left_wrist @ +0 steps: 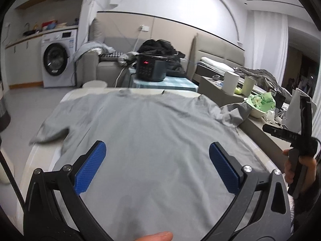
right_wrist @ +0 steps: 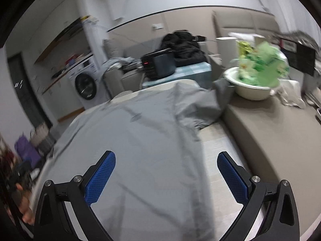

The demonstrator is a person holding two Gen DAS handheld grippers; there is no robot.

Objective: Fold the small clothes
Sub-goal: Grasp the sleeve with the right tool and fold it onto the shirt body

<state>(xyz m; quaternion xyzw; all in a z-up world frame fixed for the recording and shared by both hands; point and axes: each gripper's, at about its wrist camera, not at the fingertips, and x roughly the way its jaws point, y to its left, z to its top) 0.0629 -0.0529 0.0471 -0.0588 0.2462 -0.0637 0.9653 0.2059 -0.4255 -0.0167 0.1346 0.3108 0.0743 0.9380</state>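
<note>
A grey T-shirt [left_wrist: 156, 128] lies spread flat on a white table [left_wrist: 42, 156], collar at the far end, one sleeve hanging off the left side and the other bunched at the far right. My left gripper [left_wrist: 157, 150] is open and empty above the shirt's lower middle. My right gripper [right_wrist: 166, 160] is open and empty over the shirt's [right_wrist: 140, 140] right edge, with bare table [right_wrist: 218, 150] under its right finger. The right gripper also shows in the left wrist view [left_wrist: 297, 140], held in a hand at the right.
A white bowl of green packets [right_wrist: 254, 78] stands on a beige counter [right_wrist: 270, 128] right of the table. A black cooker [left_wrist: 151, 68] sits on a small stand beyond the far end. A washing machine [left_wrist: 58, 58] is at the far left.
</note>
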